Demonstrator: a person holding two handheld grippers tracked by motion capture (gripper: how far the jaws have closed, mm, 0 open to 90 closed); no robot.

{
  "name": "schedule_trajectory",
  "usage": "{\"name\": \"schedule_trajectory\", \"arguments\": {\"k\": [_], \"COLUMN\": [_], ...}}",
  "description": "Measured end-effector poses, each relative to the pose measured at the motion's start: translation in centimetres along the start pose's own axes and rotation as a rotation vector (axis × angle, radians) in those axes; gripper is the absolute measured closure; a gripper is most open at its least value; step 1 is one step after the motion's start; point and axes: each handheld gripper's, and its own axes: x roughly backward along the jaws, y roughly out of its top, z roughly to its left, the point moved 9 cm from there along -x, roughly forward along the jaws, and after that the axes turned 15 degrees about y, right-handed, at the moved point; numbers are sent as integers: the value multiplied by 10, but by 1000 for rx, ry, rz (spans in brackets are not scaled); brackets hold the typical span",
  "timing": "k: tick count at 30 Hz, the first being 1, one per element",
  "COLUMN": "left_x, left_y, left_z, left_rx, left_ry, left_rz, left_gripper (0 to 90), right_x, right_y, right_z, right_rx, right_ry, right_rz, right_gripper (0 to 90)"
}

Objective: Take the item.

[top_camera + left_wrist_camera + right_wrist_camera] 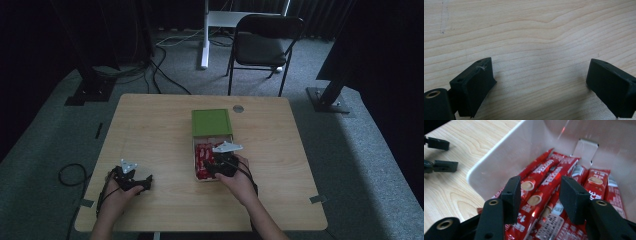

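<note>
Wooden table point(150, 130), white box point(499, 157) of red sachets point(544, 182), right tongs point(540, 195) spread above, left tongs point(539, 82) spread.

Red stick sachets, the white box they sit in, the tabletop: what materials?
Red stick sachets: likely foil-laminate film, glossy, since the printed surface creases and throws bright glints. White open box: probably matte coated card or thin plastic, smooth with a rounded rim; cannot tell which. Pale tabletop: wood or wood-look laminate, satin, with clear grain lines.
</note>
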Motion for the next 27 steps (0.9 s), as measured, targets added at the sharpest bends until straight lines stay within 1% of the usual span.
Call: {"name": "schedule_trajectory", "arguments": {"k": [1,6,9,12,15,17,19,20,23,24,27], "left_x": [0,0,0,0,0,0,0,0,0,0,0], "left_y": [0,0,0,0,0,0,0,0,0,0,0], "left_z": [0,0,0,0,0,0,0,0,0,0,0], "left_rx": [0,0,0,0,0,0,0,0,-1,-1,1], "left_ry": [0,0,0,0,0,0,0,0,0,0,0], "left_rz": [0,0,0,0,0,0,0,0,0,0,0], "left_gripper": [83,83,83,83,83,83,82,83,83,83,83], "right_x": [-1,-3,-5,-6,-6,-7,-8,-9,-11,-11,-11], "right_y": [-1,-1,-2,-3,-3,-3,-4,-5,-6,-6,-5], "right_z": [-1,0,0,1,1,0,-1,-1,-1,-1,-1], "right_rx": [-7,3,-12,-19,-51,-34,0,3,-15,-15,-13], "right_ry": [-1,-3,14,15,21,6,-14,-17,-24,-24,-45], "right_rz": [1,13,21,33,43,49,63,69,69,69,86], "right_gripper": [542,571,597,608,620,647,690,711,748,748,787]}}
